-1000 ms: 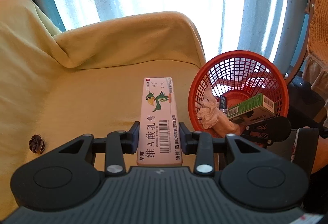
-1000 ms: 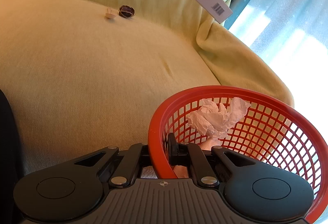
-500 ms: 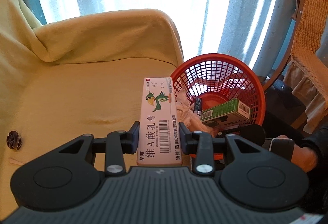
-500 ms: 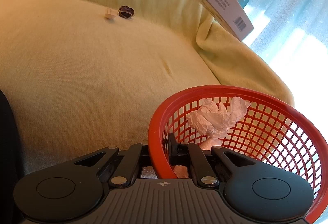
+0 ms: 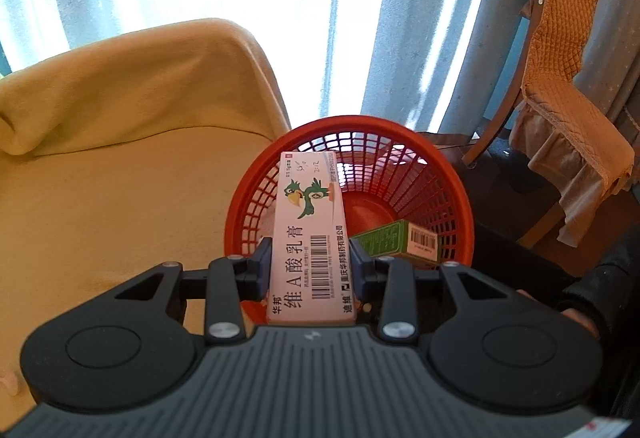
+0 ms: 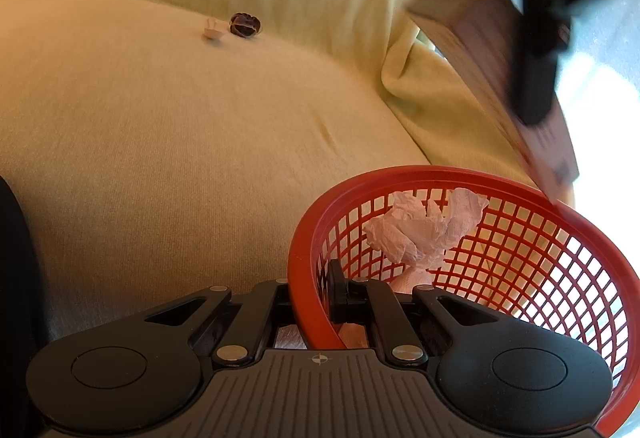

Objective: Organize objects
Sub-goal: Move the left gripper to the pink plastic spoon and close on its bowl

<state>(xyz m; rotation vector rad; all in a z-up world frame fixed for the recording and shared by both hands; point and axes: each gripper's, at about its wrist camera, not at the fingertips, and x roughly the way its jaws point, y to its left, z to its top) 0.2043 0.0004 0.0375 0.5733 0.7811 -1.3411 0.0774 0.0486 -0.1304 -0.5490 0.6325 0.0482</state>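
Clamping pink box (image 5: 308,238) between left fingers (image 5: 262,262) above red basket (image 5: 448,173); right fingers (image 6: 338,288) pinch rim.

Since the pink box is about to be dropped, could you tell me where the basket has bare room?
The red basket's floor is bare at its centre and far side, past the green box. The near wall is crowded: crumpled tissue and the right gripper clamped on the rim.
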